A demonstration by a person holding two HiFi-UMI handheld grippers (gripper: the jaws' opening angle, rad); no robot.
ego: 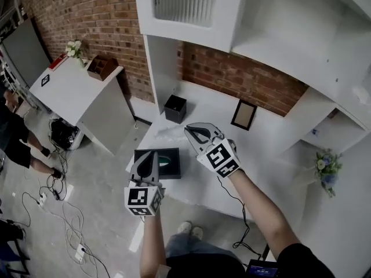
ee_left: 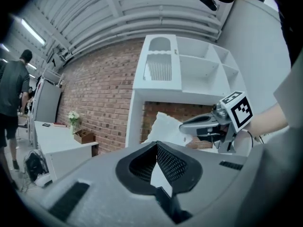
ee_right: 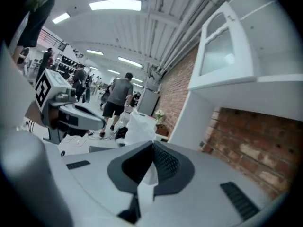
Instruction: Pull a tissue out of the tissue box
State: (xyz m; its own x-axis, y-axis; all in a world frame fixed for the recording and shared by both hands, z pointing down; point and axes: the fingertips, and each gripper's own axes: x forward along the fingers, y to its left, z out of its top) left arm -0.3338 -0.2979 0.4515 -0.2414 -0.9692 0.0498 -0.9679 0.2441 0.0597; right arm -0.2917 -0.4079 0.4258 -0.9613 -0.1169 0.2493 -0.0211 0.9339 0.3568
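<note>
A dark tissue box (ego: 169,163) lies on the white desk (ego: 272,149). My left gripper (ego: 152,155) hovers over the box's left part, pointing level; in its own view the left gripper (ee_left: 156,144) has its tips together, with a white sliver between the pads. Raised above and behind the box, my right gripper (ego: 188,130) is shut on a white tissue (ee_right: 137,126), which hangs free of the box. The left gripper view shows that tissue (ee_left: 163,124) hanging from the right gripper (ee_left: 183,126).
A black cube container (ego: 175,108) and a picture frame (ego: 244,114) stand at the back of the desk under white shelves. Flowers (ego: 327,168) sit at the right. To the left are a side table (ego: 69,91), floor cables (ego: 64,213) and a person (ego: 17,143).
</note>
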